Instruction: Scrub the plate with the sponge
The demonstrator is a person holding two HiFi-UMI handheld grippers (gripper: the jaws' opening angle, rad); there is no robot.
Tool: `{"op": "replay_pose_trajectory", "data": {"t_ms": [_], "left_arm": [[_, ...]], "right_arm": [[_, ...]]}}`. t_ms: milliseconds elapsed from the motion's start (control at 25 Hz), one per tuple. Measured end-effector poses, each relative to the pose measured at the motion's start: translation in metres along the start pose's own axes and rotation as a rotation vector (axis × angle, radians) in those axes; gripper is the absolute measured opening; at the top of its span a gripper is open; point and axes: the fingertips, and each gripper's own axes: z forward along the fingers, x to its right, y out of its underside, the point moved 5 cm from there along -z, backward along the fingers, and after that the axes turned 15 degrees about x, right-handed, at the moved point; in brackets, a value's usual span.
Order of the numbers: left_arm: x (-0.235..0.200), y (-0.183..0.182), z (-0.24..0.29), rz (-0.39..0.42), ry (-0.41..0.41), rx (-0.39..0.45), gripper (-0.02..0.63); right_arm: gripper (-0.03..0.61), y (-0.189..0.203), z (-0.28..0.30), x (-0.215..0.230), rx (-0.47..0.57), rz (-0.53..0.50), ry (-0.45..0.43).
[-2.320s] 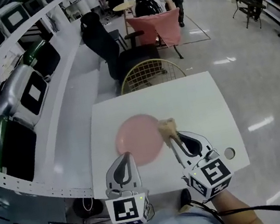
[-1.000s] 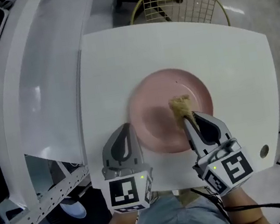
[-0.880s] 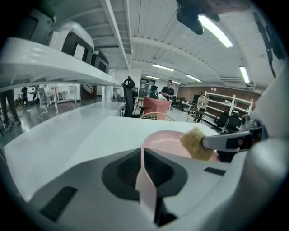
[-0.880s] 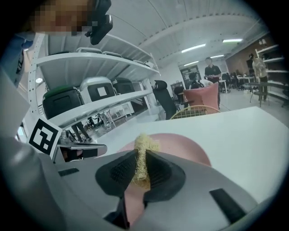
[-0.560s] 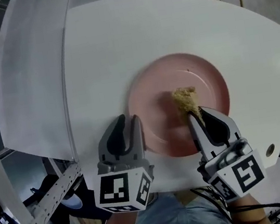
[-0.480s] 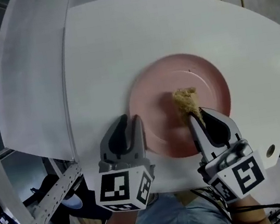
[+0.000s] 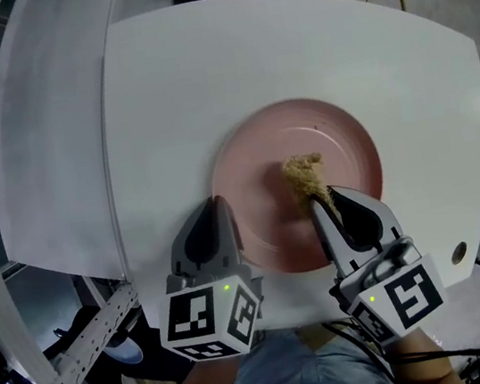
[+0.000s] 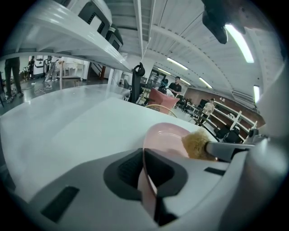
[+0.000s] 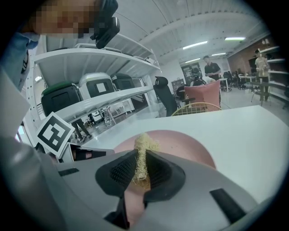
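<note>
While the jaws of the left gripper (image 7: 216, 206) are closing, the pink plate (image 7: 259, 170) is pinched between them; the sponge (image 7: 304, 173) is clamped by the right gripper (image 7: 320, 200).

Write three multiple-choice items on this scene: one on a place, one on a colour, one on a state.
1. Where is the sponge?
A. Over the plate's middle
B. At the table's far edge
C. On the shelf

2. What colour is the plate?
A. Blue
B. Green
C. Pink

3. What state is the right gripper in?
A. Open and empty
B. Shut on the sponge
C. Out of view

Answers:
1. A: the head view shows the sponge over the plate's middle.
2. C: the plate looks pink in every view.
3. B: the right gripper view shows the jaws pinching the sponge.
</note>
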Motion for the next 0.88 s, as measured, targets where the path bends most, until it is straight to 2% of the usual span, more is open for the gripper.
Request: {"op": "replay_pose_trajectory", "data": {"t_ms": [200,360,560,880], "left_arm": [[0.013,-0.016,-0.013,0.046,0.023,0.035,0.021],[0.026,-0.031,-0.023,0.103,0.046,0.059,0.021],[0.033,-0.038,-0.029,0.133,0.072,0.072,0.023],[0.033,-0.039,-0.031,0.151,0.087,0.059,0.023]], "right_arm": [[0.061,-0.009,-0.003,-0.005,0.041,0.015,-0.025],[0.061,-0.009,-0.007,-0.005,-0.025,-0.036,-0.014],[0.061,-0.012,0.001,-0.012,-0.032,-0.071,-0.028],[0.055,-0.003,0.003,-0.051,-0.073,-0.085,-0.178]]}}
